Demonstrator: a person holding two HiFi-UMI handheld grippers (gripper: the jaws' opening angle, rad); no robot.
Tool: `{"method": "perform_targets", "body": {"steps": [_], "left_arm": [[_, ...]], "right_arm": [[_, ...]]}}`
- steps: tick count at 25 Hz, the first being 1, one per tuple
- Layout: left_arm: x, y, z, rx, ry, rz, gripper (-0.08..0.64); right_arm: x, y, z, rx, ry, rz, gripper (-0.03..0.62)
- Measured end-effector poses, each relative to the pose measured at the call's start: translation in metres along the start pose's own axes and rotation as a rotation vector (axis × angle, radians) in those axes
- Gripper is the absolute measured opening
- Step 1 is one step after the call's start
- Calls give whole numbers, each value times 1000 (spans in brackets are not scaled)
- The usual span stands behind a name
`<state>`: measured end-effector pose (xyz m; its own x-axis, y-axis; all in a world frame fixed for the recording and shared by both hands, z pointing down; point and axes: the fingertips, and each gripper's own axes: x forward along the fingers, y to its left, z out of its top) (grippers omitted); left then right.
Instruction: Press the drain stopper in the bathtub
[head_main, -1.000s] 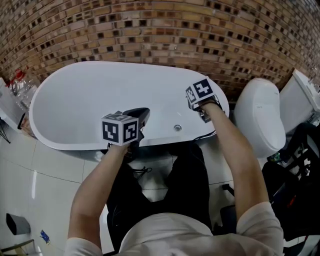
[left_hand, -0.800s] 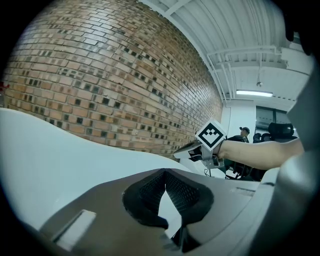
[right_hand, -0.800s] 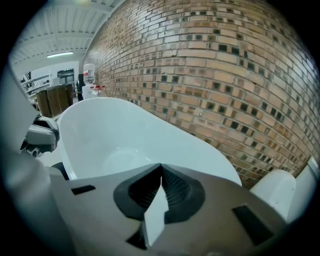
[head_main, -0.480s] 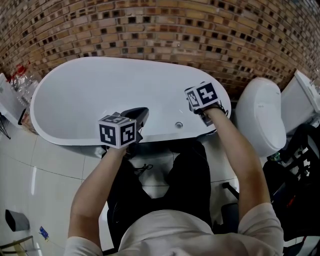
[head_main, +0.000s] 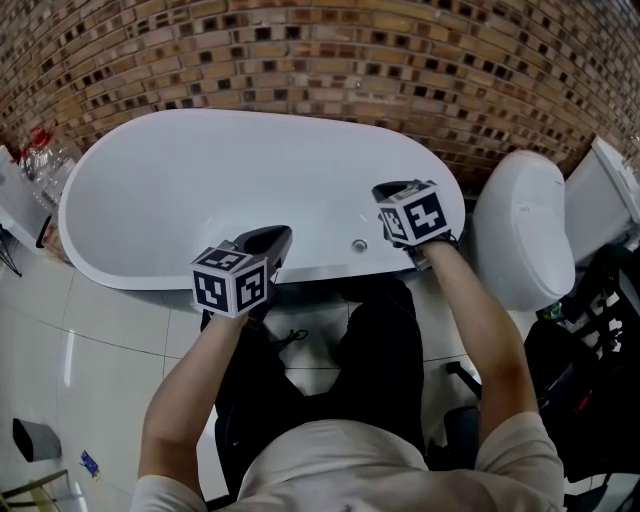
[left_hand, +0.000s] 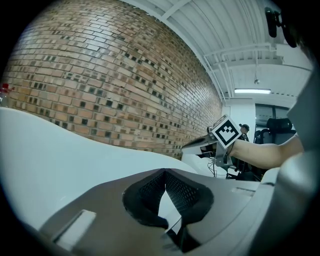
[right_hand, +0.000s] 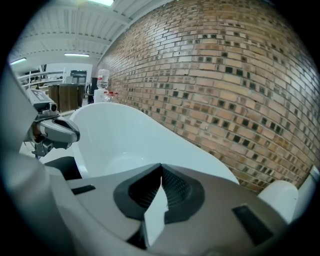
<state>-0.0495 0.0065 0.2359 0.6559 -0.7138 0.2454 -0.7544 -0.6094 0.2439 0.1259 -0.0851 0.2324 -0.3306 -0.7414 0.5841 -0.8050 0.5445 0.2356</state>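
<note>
We see the left gripper (left_hand: 165, 173) with its two dark jaws squeezed together at the tips. Nothing is between them. The right gripper (right_hand: 161, 168) is pinched closed the same way, and it holds nothing too.

In the head view both grippers hang over the near edge of the long white oval bathtub (head_main: 150, 190). We cannot tell if either one touches it. The left arm (head_main: 190, 390) reaches forward to the middle of the near edge. The right arm (head_main: 480, 320) reaches forward to the tub's right end. Both grippers point away from the person, toward the brown brick wall (head_main: 320, 60) behind the tub.

The tub's long side runs from left to right. A small round silver button (head_main: 359, 245) sits on the tub's near inner side. It is between the two grippers and closer to the right one. Neither gripper touches it. We cannot tell if this button is the drain stopper.

A white toilet (head_main: 520, 240) stands just to the right of the tub.
</note>
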Motion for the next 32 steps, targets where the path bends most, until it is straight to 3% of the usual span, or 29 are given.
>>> {"method": "perform_targets", "body": {"steps": [15,23,32], "left_arm": [[-9,7,-39,19,42,10,8],[-21,14,-55,23,29,34,8],[-42,25,-70,12,-24,55,8]], "right_arm": [[-7,16,-45,2,-48,-8,15],[-15,26,-49,63,-215,-8,15],[-10,44,-76,95,-290,25,14]]}}
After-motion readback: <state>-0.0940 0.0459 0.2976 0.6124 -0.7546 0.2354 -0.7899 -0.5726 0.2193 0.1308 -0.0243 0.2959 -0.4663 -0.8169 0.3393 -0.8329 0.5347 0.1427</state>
